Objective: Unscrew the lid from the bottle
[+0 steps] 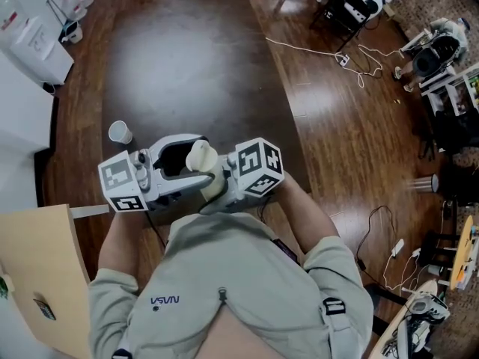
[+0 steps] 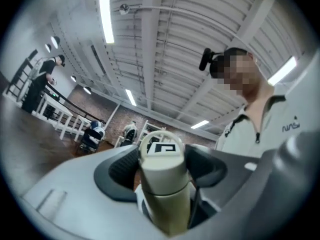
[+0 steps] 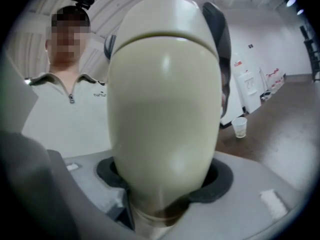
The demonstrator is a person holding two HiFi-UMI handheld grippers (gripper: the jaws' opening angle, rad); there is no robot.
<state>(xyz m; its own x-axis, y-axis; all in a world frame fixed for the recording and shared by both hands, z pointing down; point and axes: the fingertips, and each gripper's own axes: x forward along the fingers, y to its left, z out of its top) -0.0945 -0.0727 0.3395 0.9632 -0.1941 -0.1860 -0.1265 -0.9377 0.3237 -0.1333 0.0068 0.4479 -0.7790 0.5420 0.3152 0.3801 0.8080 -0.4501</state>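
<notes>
I hold a cream bottle (image 1: 212,182) in the air close to the person's chest, above the near edge of a dark table (image 1: 194,66). Its lid (image 1: 200,155) has a small loop on top. In the left gripper view the lid (image 2: 162,164) sits between the two black pads (image 2: 122,169), which press on its sides, so my left gripper (image 2: 162,166) is shut on it. My right gripper (image 3: 165,179) is shut on the bottle's body (image 3: 165,114), which fills that view. In the head view the left gripper (image 1: 187,155) and right gripper (image 1: 215,189) meet at the bottle.
A paper cup (image 1: 120,132) stands on the table's left side, also in the right gripper view as the cup (image 3: 240,127). A light board (image 1: 37,275) sits at the near left. White bins (image 1: 34,43) stand far left. Cables (image 1: 337,54) lie on the floor.
</notes>
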